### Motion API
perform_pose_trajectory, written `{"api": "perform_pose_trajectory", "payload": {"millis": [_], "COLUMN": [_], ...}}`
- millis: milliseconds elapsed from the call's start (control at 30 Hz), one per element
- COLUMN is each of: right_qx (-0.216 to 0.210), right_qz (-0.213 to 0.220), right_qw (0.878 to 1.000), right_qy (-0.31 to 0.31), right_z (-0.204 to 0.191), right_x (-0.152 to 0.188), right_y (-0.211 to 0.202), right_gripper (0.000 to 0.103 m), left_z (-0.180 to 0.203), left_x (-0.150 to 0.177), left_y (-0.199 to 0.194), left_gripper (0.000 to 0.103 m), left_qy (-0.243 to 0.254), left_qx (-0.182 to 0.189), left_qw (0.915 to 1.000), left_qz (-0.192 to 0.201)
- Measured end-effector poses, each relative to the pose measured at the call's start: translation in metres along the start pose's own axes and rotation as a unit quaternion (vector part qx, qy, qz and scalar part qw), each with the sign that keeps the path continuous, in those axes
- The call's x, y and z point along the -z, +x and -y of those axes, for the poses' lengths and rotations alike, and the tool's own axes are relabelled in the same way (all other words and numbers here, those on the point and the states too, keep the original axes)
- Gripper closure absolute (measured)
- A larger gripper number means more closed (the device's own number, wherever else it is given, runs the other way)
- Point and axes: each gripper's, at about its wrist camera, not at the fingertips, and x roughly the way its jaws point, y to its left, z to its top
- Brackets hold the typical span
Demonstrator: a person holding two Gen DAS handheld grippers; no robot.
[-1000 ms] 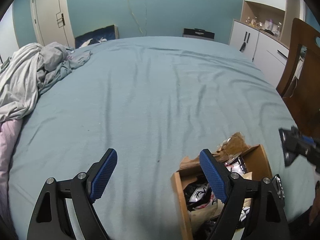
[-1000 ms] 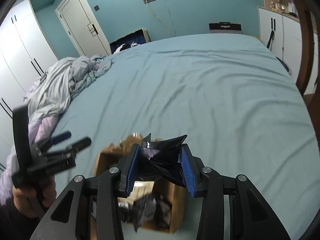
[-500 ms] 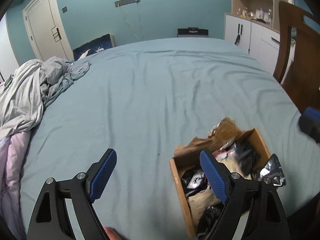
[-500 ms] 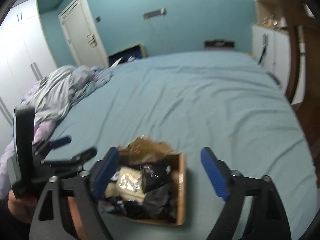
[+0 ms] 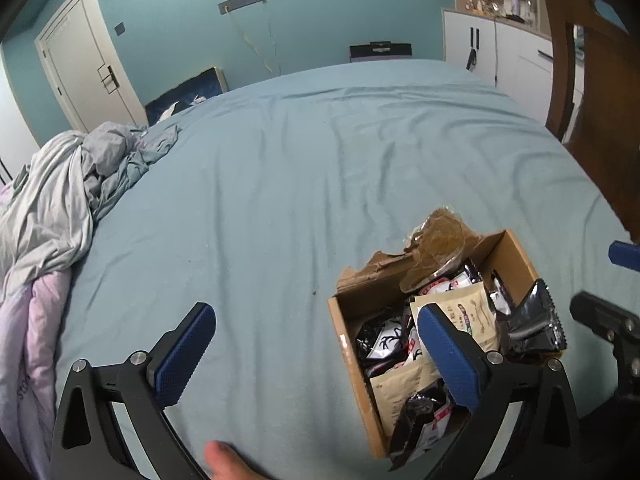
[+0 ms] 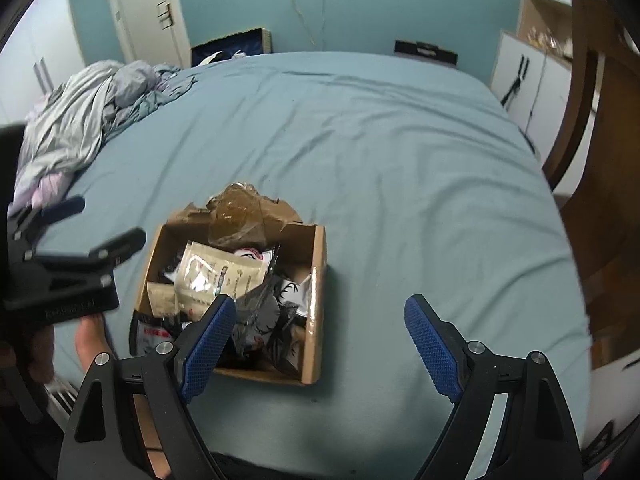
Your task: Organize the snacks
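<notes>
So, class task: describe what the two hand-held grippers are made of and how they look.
Left hand-held gripper and right hand-held gripper: black angular frames with triangular cut-outs and silver round bolts. Each has two fingers faced with blue, finely dimpled pads. Faint pale lettering marks the left one's body in the right view.

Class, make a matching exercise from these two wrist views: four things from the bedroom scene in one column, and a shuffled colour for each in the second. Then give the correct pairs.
Things:
1. bedsheet
2. cardboard box
3. door
4. tong pads

Colours:
A. brown
B. dark blue
C. pale blue-green
D. white

Pairs: 1-C, 2-A, 3-D, 4-B
</notes>
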Motion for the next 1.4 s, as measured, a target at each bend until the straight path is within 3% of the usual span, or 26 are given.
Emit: {"api": "perform_pose_trajectory", "payload": {"millis": [133,333,933,1400], "right_qx": [0.015,0.005,0.031,0.033], "right_qz": [-0.003,-0.022,-0.014,-0.014], "right_qw": [1.000,0.999,0.999,0.999], "right_qy": [0.021,0.041,-0.015,-0.020], "right_z": [0.011,0.019,-0.002,-0.002], "right_x": [-0.002,-0.003,0.000,0.000], "right_y": [0.009,0.022,0.025,0.026], "right_gripper": [0.017,0.017,0.017,0.017], "left_z": [0.006,0.009,0.010,0.010], "left_x": [-0.001,-0.003,-0.001,-0.002], "left_y": [0.003,0.003,0.008,0.006], "left_gripper": [0.000,0.000,0.000,0.000], "left_qy": [0.009,0.009,0.013,0.014], "left_qx": [0.001,0.007,0.029,0.030], "left_qw": [0.9999,0.9999,0.9993,0.9992], "left_qz": [-0.005,-0.004,-0.021,-0.020]}}
